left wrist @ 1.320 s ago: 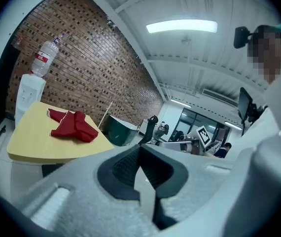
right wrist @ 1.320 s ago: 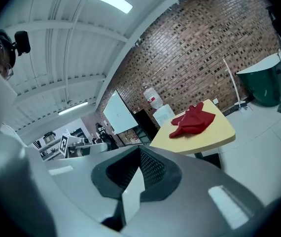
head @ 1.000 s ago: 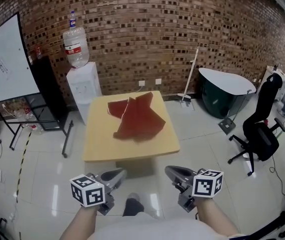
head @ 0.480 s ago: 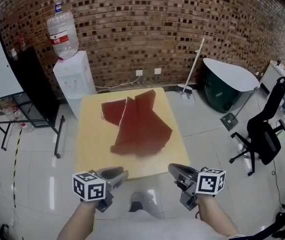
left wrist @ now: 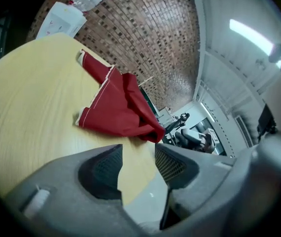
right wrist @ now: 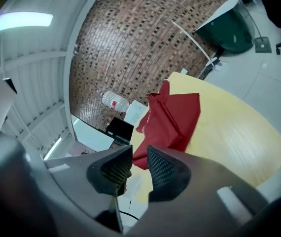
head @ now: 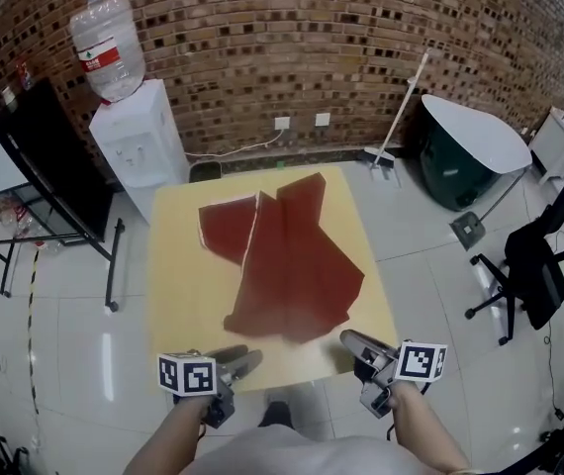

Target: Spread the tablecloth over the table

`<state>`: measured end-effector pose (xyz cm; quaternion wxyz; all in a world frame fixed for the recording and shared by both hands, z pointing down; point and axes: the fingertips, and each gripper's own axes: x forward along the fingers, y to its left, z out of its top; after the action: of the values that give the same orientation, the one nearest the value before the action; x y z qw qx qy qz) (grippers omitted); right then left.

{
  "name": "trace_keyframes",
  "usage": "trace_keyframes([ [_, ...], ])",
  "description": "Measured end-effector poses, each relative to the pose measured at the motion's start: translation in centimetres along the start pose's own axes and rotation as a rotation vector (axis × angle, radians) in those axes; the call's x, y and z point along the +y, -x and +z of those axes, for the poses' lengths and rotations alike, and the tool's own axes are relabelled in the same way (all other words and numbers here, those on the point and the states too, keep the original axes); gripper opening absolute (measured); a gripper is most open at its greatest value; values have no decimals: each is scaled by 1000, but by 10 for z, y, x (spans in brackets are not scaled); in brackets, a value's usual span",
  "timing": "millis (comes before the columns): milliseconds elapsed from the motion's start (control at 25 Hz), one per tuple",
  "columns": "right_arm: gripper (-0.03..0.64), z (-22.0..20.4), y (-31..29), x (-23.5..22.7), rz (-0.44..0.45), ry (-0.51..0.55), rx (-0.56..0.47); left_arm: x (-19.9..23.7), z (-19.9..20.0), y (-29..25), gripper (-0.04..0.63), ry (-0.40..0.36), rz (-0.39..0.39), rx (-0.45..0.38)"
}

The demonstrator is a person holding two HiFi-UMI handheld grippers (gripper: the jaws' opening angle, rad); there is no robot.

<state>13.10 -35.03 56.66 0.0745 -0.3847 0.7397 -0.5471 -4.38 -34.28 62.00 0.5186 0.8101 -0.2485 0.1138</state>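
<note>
Brick wall behind: tablecloth point(head: 292, 265) is seen folded on worktop point(head: 178, 295); left gripper point(head: 243, 356) and right gripper point(head: 347, 337) are held near, fingers just opened, empty, seemingly for grabbing.

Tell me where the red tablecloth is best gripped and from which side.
Probably the near hem of the tablecloth, toward each corner, coming low over the near edge of the table: it lies folded flat, and that hem is closest and exposed.

1. A square table point(head: 178, 285) with a pale yellow wooden top stands on a glossy white tiled floor point(head: 59, 354).
2. A red tablecloth point(head: 292, 260) lies on it, folded in uneven overlapping layers.
3. The cloth runs from close to the far edge to just short of the near edge, nearer the right edge than the left.
</note>
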Motion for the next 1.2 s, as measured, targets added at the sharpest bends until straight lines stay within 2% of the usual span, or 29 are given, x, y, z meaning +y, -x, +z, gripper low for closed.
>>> trace_keyframes([
  [120,105,5,-9,-23,-31,-40,-3,11,5,-8,199,63,-7,3],
  [280,135,11,-23,-42,-8,-99,-11,20,13,-20,213,164,-47,-21],
  [400,143,10,-30,-56,-30,-148,-7,28,18,-24,213,222,-56,-39],
  [600,144,14,-36,-65,-23,-169,14,31,25,-29,213,335,-111,-66],
  [720,144,13,-27,-75,-78,-154,23,35,19,-22,213,398,-129,-77],
  [920,146,12,-25,-71,-32,-189,21,44,24,-18,212,401,-111,-118],
  [1200,146,14,-40,-75,-55,-230,27,48,38,-32,210,429,-87,-161],
])
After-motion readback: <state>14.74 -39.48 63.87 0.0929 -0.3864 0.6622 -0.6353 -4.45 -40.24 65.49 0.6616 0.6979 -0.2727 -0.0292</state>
